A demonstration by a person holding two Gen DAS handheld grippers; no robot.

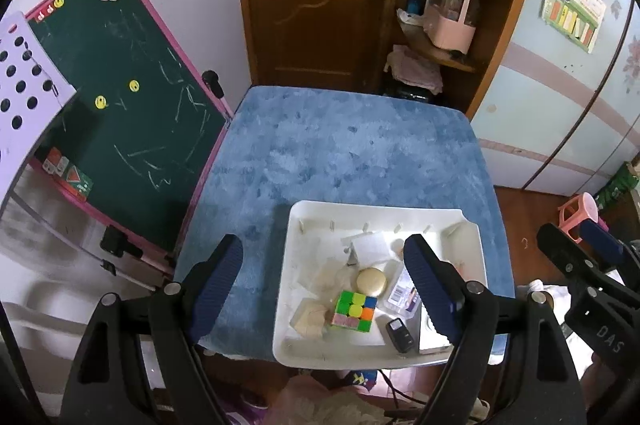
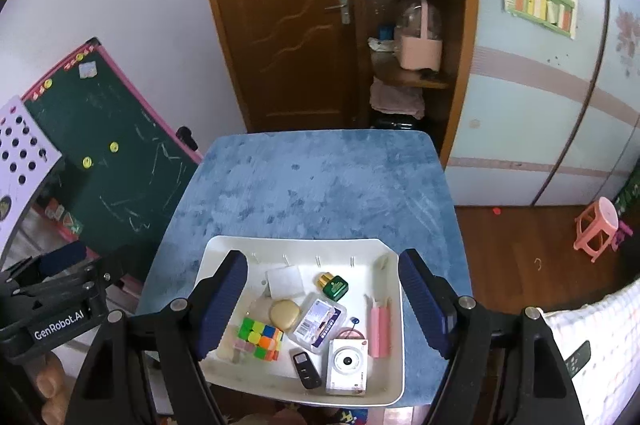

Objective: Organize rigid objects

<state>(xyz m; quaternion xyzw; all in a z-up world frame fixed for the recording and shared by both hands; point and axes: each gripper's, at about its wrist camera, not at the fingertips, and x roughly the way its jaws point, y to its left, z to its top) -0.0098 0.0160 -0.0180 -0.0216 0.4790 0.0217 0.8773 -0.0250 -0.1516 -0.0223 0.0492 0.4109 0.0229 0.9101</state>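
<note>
The tray (image 2: 394, 309) rests on the blue surface (image 2: 320, 185), holding the cube (image 2: 260, 337) and camera (image 2: 347, 365). Both grippers (image 1: 332, 281) (image 2: 326, 305) hover apparently above it, fingers (image 2: 222, 301) released, empty.

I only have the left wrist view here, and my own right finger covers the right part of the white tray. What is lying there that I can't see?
Observer: A white toy camera lies flat near the tray's front right corner, lens up.
Operator: Anything further back behind it?
Observer: Yes, a small green bottle with a gold cap sits near the back wall, right of the white pad.
Operator: And along the right wall?
Observer: A pink stick-shaped thing lies lengthwise beside the right wall, right of the clear plastic box.
Operator: Is my right gripper holding any of it?
Observer: No. The right gripper hangs open above the tray, nothing between its fingers.
</note>
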